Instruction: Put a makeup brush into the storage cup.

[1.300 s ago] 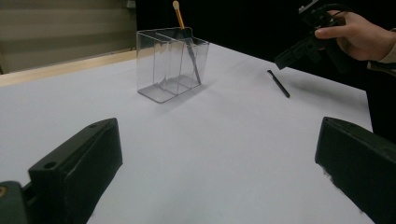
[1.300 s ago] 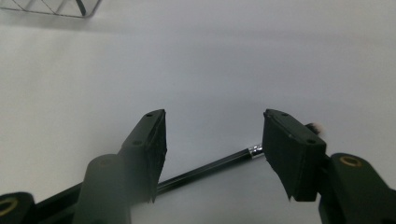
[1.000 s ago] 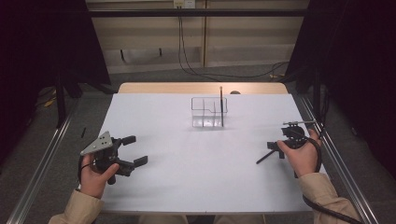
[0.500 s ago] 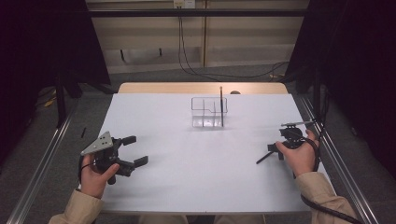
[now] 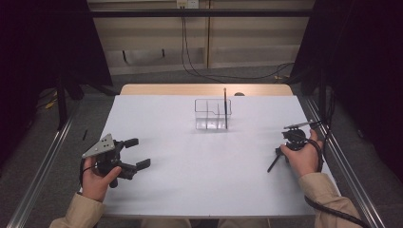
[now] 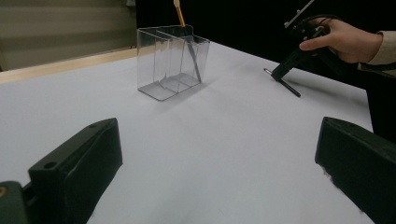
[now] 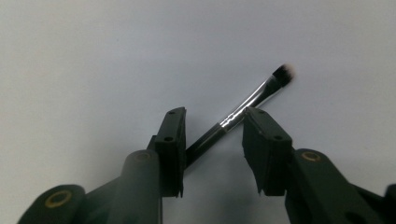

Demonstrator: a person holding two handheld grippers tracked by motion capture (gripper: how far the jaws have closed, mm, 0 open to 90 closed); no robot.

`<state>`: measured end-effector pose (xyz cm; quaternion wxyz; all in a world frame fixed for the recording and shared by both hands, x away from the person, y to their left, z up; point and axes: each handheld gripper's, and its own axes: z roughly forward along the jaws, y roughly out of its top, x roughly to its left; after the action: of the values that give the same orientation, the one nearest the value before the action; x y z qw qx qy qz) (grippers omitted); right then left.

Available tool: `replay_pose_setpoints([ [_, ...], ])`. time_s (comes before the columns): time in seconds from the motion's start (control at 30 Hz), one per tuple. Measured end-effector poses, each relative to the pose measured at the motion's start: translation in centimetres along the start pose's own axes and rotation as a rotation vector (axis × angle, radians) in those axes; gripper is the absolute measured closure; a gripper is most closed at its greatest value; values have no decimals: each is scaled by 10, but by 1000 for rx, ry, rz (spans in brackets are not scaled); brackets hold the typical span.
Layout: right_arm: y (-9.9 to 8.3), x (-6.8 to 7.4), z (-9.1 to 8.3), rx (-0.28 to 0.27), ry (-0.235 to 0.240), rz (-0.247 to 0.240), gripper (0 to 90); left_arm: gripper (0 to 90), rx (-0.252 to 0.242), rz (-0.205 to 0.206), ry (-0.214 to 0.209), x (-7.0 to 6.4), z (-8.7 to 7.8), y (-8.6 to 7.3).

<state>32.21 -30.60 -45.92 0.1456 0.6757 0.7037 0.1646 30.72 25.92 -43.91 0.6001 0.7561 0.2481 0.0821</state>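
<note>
Right gripper [image 7: 212, 135] straddles the small brush [image 7: 243, 109] lying on the white table [image 5: 199, 175], jaws spread, not yet pinching. One brush [image 5: 225, 107] already stands in the clear organizer [image 5: 211, 114]. My left gripper [image 5: 135, 154] rests open.

We find no text, label, brand, number or sign that can be read in any of the views: the white table top [image 5: 204, 161] is blank, the clear organiser [image 5: 212, 114] in the upper middle of the high view bears no print, the brush [image 7: 243, 114] in the right gripper view shows no marking on its handle or ferrule, and the small wall outlet at the top edge of the high view is too small for us to tell any lettering
</note>
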Motion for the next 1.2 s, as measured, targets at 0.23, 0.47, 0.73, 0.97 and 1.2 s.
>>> replay_pose_setpoints([
  [0.23,4,0,0,28,9,-24,815,6,1,1,-3,0,1,0],
  [0.47,10,2,0,74,15,-54,842,6,-2,0,-1,1,1,0],
  [0.73,15,-3,2,107,53,-73,824,6,-1,1,0,0,2,0],
  [0.97,18,-6,3,129,81,-146,813,8,3,7,-7,0,3,0],
  [1.2,17,-7,3,119,93,-160,815,8,3,2,-6,2,2,0],
])
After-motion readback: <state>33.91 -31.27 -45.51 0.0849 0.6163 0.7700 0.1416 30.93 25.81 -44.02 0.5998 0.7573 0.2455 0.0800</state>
